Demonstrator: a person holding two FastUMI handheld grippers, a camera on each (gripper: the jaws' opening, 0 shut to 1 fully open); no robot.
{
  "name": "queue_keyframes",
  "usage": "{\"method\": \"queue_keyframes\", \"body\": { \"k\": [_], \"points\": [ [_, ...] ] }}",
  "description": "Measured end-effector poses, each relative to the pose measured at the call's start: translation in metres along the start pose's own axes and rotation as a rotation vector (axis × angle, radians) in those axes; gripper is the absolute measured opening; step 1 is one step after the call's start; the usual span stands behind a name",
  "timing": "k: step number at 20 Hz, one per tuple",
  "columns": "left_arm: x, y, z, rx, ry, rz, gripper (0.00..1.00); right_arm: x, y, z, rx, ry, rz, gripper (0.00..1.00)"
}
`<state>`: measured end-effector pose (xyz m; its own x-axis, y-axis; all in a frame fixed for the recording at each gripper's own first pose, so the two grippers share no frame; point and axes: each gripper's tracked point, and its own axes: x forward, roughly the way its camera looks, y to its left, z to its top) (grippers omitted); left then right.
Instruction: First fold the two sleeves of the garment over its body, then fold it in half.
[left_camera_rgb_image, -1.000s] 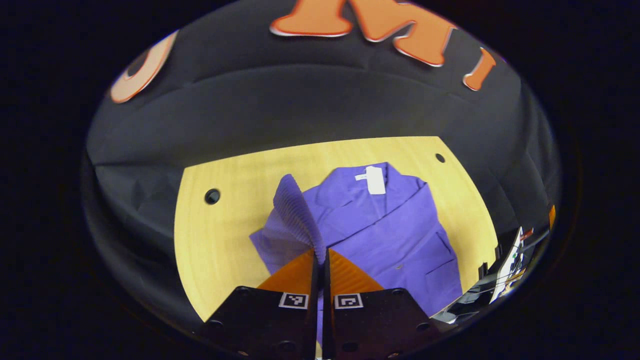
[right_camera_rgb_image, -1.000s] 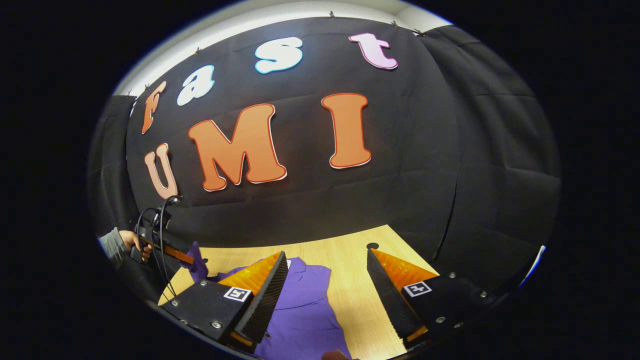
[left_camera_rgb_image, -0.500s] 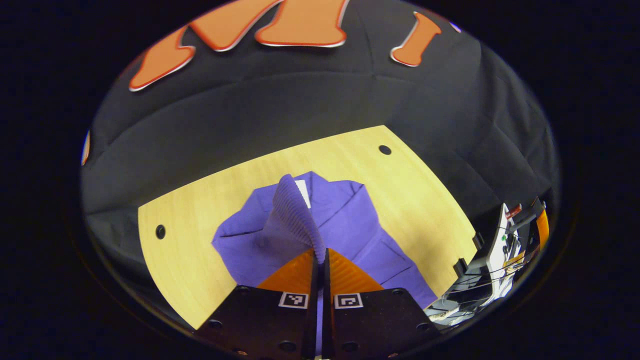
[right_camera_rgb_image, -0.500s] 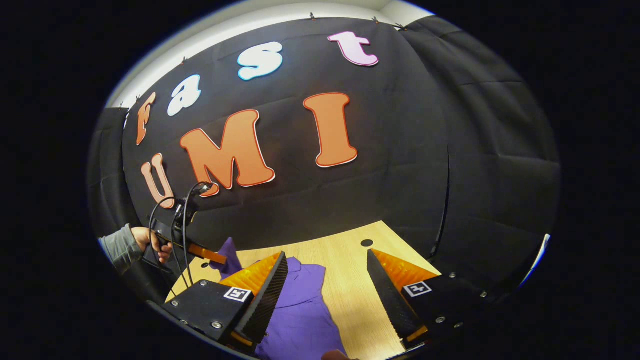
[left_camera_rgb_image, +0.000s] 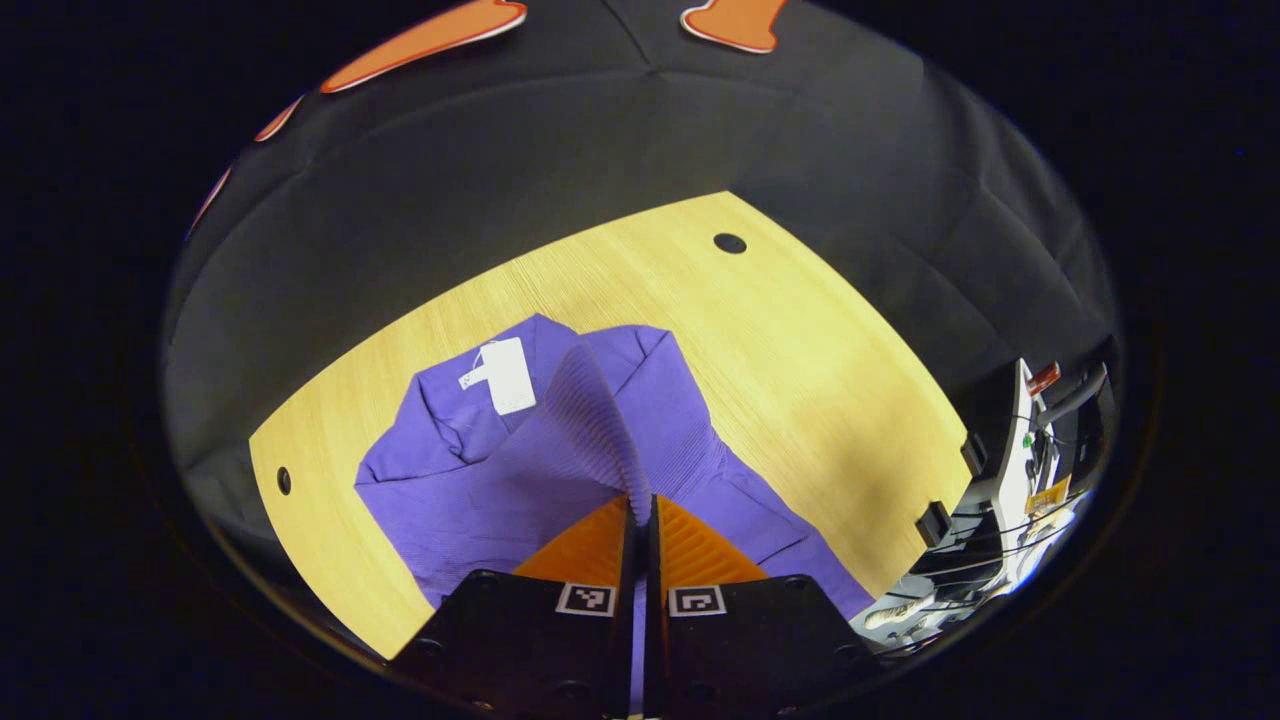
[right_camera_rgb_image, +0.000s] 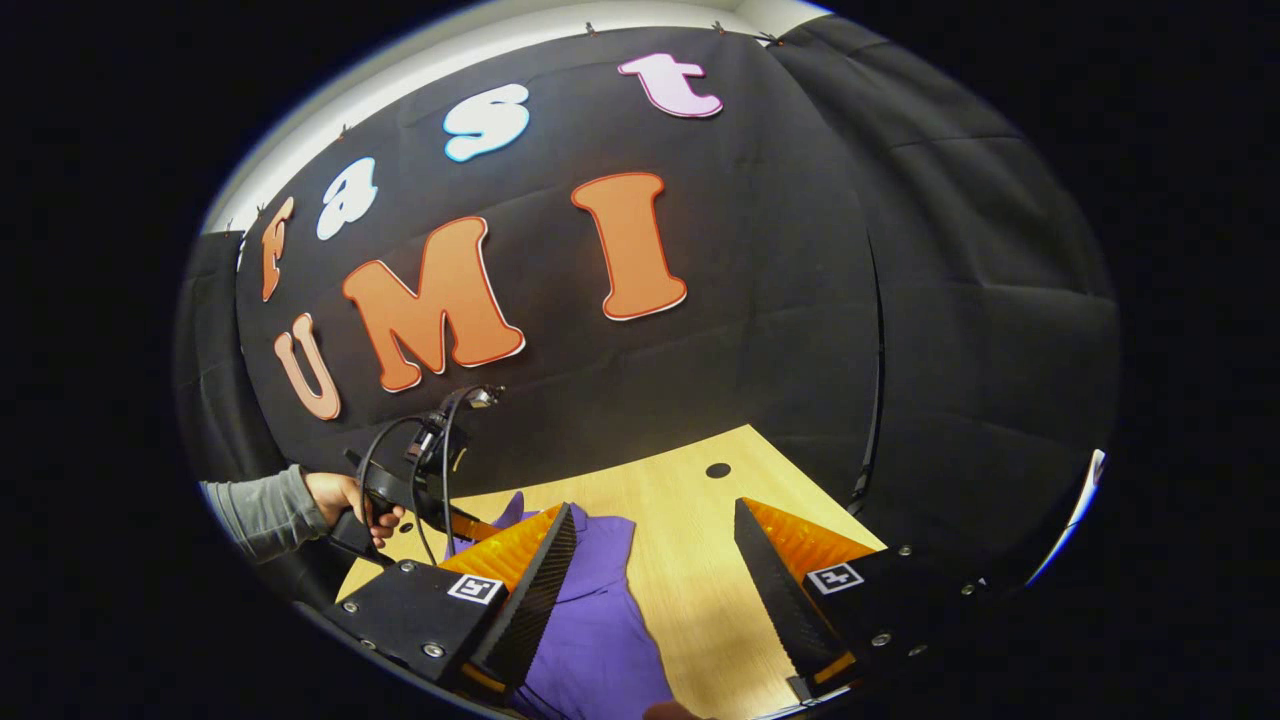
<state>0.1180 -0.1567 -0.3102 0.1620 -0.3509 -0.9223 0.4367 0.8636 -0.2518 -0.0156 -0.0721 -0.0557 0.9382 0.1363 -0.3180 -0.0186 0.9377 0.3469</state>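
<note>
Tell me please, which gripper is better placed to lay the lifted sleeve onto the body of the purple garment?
Left. The left gripper is shut on the ribbed purple sleeve, raised over the purple knitted garment on the pale wooden table. The right gripper is open, holding nothing.

Both views are evenly lit from overhead, and the wooden table (left_camera_rgb_image: 800, 340) is rendered bright, with a pale sheen seen toward its far right part. Soft shadows are cast across the purple garment (left_camera_rgb_image: 480, 480) in its folds. Straight edges are bowed strongly by the fisheye lens. Slight softness is noted near the rims, while centres are kept sharp
</note>
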Motion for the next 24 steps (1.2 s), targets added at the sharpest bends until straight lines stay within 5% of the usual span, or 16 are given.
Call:
{"method": "queue_keyframes", "body": {
  "k": [7, 15, 17, 20, 24],
  "points": [
    [0.015, -0.043, 0.014, 0.001, -0.056, -0.046, 0.15, 0.017, -0.019, -0.004, 0.009, 0.039, 0.031, 0.94],
    [-0.043, -0.073, 0.043, -0.052, -0.315, -0.105, 0.37, 0.047, -0.005, -0.005, -0.039, 0.08, 0.145, 0.95],
    [-0.072, -0.064, 0.049, -0.072, -0.442, -0.065, 0.45, 0.054, 0.003, -0.004, -0.06, 0.077, 0.176, 0.95],
    [-0.122, -0.035, 0.044, -0.1, -0.634, 0.055, 0.79, 0.063, 0.016, 0.0, -0.103, 0.048, 0.203, 0.95],
    [-0.193, -0.006, 0.017, -0.135, -0.801, 0.216, 0.83, 0.059, 0.035, 0.011, -0.146, -0.014, 0.212, 0.95]
  ]
}}
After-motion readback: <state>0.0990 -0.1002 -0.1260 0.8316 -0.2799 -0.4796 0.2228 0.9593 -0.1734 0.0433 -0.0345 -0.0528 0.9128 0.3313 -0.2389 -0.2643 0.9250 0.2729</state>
